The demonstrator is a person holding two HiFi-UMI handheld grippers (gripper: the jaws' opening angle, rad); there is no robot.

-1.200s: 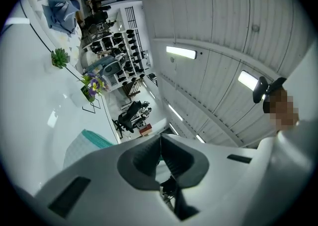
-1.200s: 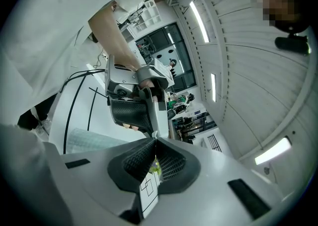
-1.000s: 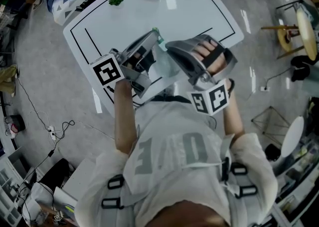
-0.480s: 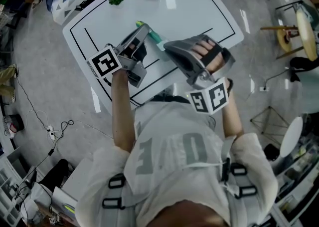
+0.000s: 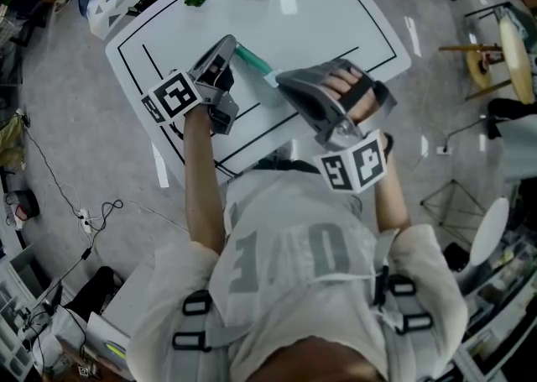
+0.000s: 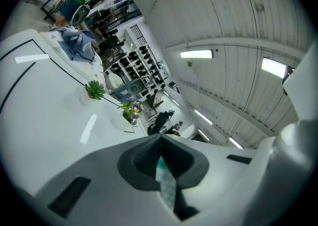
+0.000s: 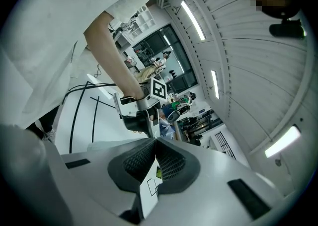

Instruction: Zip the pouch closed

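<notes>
The head camera looked steeply down on the desk (image 5: 336, 19), while close-range cameras on the left gripper (image 5: 228, 41) and right gripper (image 5: 282, 83) looked along their jaws, all sharing that desk.

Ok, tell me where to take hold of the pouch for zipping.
Pinch the pouch at its two short ends, coming in along its length from either side. It is thin and flat, so an end edge slips between closing jaws. The left gripper and right gripper are each shut on one end, with the pouch straight between them.
</notes>
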